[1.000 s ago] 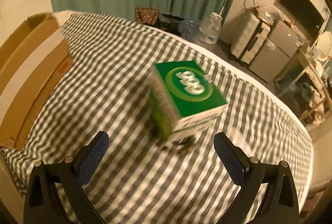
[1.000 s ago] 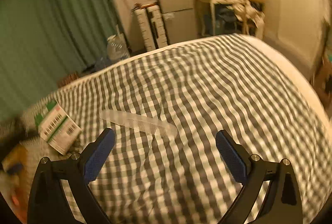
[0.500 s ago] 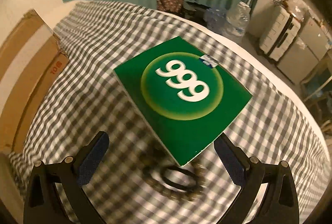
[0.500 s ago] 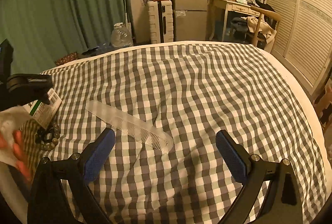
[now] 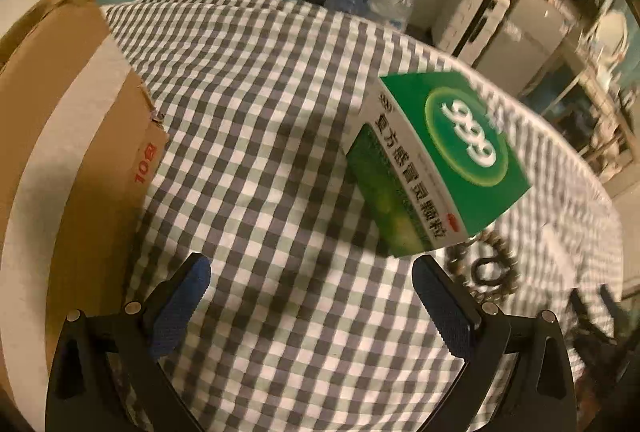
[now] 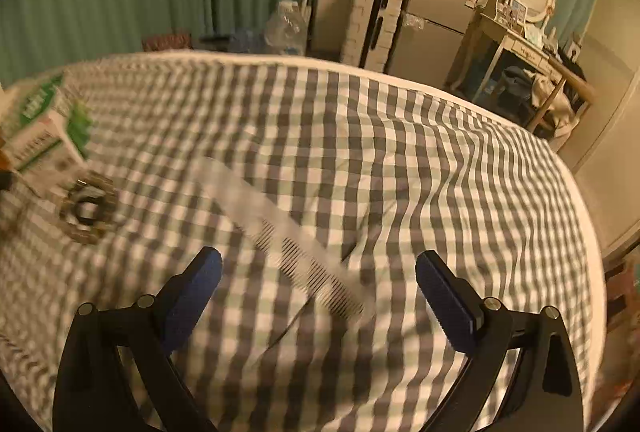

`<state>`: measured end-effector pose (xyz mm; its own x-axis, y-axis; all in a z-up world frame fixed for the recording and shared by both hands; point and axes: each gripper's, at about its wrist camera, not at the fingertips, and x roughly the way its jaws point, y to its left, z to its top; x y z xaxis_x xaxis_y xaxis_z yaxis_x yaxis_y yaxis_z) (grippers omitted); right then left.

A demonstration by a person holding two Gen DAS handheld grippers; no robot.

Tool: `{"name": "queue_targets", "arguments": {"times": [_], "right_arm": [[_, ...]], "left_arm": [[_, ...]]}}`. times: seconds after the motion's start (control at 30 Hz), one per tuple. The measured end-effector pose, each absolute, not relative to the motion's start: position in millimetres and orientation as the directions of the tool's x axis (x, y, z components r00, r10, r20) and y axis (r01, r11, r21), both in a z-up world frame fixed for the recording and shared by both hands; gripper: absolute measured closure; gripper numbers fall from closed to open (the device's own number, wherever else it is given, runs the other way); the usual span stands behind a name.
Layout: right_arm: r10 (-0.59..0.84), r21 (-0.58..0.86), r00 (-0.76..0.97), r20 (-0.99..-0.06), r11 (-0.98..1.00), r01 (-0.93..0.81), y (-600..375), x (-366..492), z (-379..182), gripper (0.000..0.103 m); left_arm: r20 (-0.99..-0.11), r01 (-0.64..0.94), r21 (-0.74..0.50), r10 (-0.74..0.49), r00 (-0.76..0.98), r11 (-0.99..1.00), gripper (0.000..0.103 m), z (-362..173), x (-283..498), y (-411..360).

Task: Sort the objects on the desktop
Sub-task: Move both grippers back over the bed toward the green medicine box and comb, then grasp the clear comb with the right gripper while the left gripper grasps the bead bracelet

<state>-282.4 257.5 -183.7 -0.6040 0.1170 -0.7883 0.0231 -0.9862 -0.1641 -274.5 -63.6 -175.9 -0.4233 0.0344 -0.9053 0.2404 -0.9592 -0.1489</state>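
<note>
A green medicine box marked 999 [image 5: 440, 160] stands tilted on the checked cloth, just ahead of my left gripper's right finger. It also shows in the right wrist view [image 6: 44, 128] at the far left. A bead bracelet [image 5: 486, 268] lies beside the box; it also shows in the right wrist view [image 6: 88, 210]. A clear plastic comb [image 6: 284, 236] lies diagonally on the cloth, its near end between my right gripper's fingers. My left gripper [image 5: 308, 296] is open and empty. My right gripper [image 6: 318, 284] is open, just above the comb.
An open cardboard box [image 5: 68, 152] stands at the left of the cloth. The checked cloth [image 6: 400, 172] covers a bed whose far edge curves round. Beyond it stand a suitcase [image 6: 374, 24], a small fridge [image 6: 432, 32], a water bottle [image 6: 286, 26] and green curtains.
The left gripper has swung left, so the green box moved from centre to the right and the cardboard box came closer. The right gripper moved forward and down over the comb.
</note>
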Motion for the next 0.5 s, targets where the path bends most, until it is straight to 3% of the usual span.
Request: {"name": "queue_targets", "arguments": {"times": [0.1, 0.17, 0.2, 0.27, 0.3, 0.37, 0.4, 0.43, 0.5], "right_arm": [[0.113, -0.172, -0.595, -0.795, -0.984, 0.042, 249.0, -293.9, -191.3, 0.005], [0.097, -0.158, -0.572, -0.814, -0.986, 0.058, 245.7, -296.2, -202.1, 0.007], [0.091, -0.157, -0.548, -0.832, -0.985, 0.074, 243.7, -297.2, -209.3, 0.02], [0.073, -0.142, -0.541, -0.838, -0.986, 0.087, 243.0, -294.9, -216.2, 0.026], [0.062, -0.128, -0.543, -0.838, -0.988, 0.084, 243.8, -293.1, -215.3, 0.034], [0.075, -0.134, -0.542, -0.837, -0.988, 0.07, 244.1, -289.2, -210.9, 0.053], [0.069, -0.127, -0.543, -0.837, -0.99, 0.069, 243.2, -285.8, -208.7, 0.072], [0.071, -0.127, -0.542, -0.837, -0.99, 0.068, 241.1, -283.7, -208.3, 0.079], [0.097, -0.159, -0.541, -0.836, -0.985, 0.069, 235.1, -279.0, -209.0, 0.081]], "left_arm": [[-0.891, 0.191, -0.236, 0.133, -0.434, -0.953, 0.0, -172.5, -270.4, -50.1], [-0.881, 0.168, -0.235, 0.137, -0.452, -0.957, 0.0, -169.4, -269.0, -34.5], [-0.872, 0.159, -0.236, 0.137, -0.471, -0.958, 0.0, -166.6, -269.6, -27.2], [-0.857, 0.171, -0.227, 0.114, -0.502, -0.959, 0.0, -162.3, -273.3, -10.6], [-0.856, 0.189, -0.218, 0.094, -0.509, -0.957, 0.0, -161.0, -278.2, -5.1], [-0.857, 0.282, -0.16, -0.009, -0.515, -0.946, 0.0, -159.0, -288.5, 4.3], [-0.851, 0.322, -0.142, -0.051, -0.523, -0.936, 0.0, -159.9, -291.3, 2.3], [-0.84, 0.365, -0.12, -0.101, -0.532, -0.923, 0.0, -158.8, -293.3, 5.1], [-0.83, 0.42, -0.091, -0.165, -0.533, -0.903, 0.0, -157.9, -297.6, 11.3]]}}
